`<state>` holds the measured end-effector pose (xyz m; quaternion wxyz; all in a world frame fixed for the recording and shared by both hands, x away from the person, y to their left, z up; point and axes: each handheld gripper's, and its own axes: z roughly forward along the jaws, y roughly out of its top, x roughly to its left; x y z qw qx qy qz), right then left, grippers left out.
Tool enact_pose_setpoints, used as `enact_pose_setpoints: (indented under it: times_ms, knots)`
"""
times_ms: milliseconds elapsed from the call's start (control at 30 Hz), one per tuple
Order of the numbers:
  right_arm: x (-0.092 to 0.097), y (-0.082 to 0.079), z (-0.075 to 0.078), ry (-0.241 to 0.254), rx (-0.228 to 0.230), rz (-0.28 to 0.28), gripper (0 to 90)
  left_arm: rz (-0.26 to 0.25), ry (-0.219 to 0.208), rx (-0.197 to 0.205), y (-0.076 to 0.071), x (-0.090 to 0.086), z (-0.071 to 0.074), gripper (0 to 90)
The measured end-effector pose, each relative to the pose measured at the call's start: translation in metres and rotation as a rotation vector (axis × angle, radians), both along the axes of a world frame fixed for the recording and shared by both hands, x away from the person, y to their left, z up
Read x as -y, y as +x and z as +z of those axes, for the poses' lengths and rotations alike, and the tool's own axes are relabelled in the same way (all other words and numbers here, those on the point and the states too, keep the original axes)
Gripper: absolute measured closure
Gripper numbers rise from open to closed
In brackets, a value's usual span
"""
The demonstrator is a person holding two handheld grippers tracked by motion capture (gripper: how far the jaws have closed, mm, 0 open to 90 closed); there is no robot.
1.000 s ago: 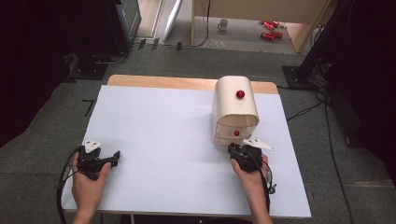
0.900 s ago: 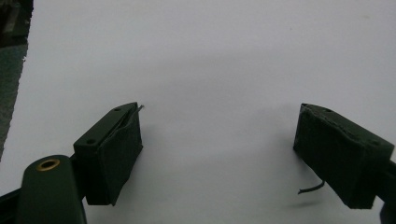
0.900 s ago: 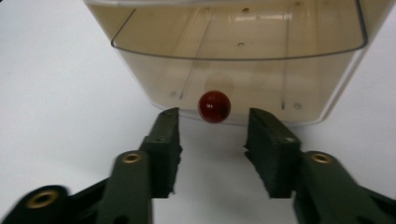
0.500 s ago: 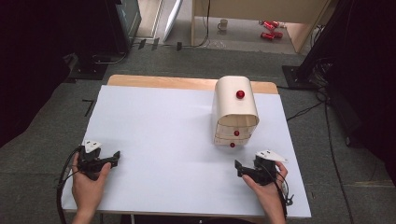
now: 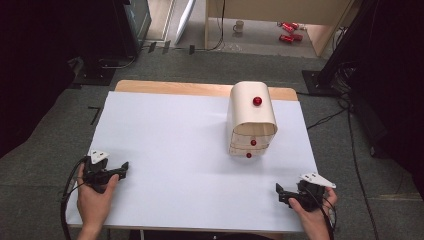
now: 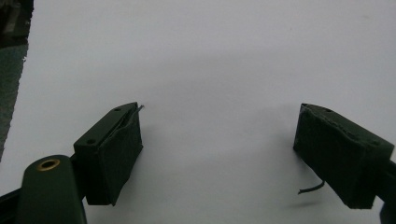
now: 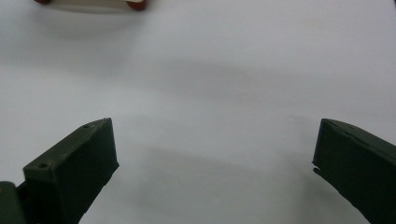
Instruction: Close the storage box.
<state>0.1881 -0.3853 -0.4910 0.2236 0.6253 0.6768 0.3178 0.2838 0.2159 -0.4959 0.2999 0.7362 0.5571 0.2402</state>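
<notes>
White sheeting covers the bench (image 5: pixel 190 150), where a pale wooden cabinet (image 5: pixel 251 120) with 3 red knobs stands toward the far right edge. Near the front left corner the left gripper (image 5: pixel 122 167) rests, jaws wide apart and empty; near the front right corner, the right gripper (image 5: pixel 280 192) likewise.

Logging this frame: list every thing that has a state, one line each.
Small drawer cabinet: upright, drawers shut.
Left gripper: open, empty, low over the white sheet.
Right gripper: open, empty, near the sheet's front right corner, apart from the cabinet.
</notes>
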Motion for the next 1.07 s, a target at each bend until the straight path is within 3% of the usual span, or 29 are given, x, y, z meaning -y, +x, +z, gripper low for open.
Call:
enact_pose_setpoints:
  times_ms: [300, 467, 700, 1067]
  knots:
    - [0.026, -0.011, -0.003, -0.051, 0.007, -0.029, 0.0, 0.000, 0.000, 0.000, 0.000, 0.000, 0.000, 15.2]
    - [0.025, -0.010, -0.010, -0.087, -0.001, 0.023, 5.3, 0.000, 0.000, -0.001, 0.000, 0.000, 0.000, 15.2]
    - [0.026, -0.011, -0.013, -0.078, 0.028, 0.019, 3.7, 0.000, 0.000, -0.001, 0.000, 0.000, 0.000, 15.2]
    - [0.026, -0.011, -0.013, -0.077, 0.029, 0.020, 3.8, -0.001, 0.000, -0.001, 0.000, 0.000, 0.000, 15.2]
